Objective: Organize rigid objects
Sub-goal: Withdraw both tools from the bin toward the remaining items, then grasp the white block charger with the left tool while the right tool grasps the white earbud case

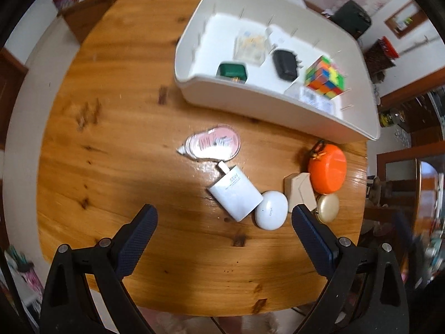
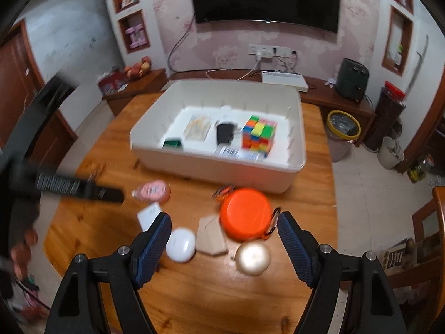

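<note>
Both the left gripper (image 1: 224, 214) and right gripper (image 2: 224, 222) hang wide apart, empty, above the wooden counter (image 1: 125, 144). Below them lie a white charger (image 1: 235, 194), earbud case (image 1: 271, 209), beige block (image 1: 299, 192), orange disc (image 1: 328, 171) and gold compact (image 1: 328, 207); the white bin (image 1: 250, 100) holds a Rubik's cube (image 1: 324, 78).

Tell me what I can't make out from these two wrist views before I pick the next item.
- Green case, left wrist view: the bin's near wall hides its lower part.
- Labelled packet, right wrist view: blurred, print unreadable.
- White charger, right wrist view: partly behind a finger of the right hand-held gripper.
- Left hand-held gripper, right wrist view: a dark smear, jaws indistinct.
- Gold round case, left wrist view: partly behind a finger.
</note>
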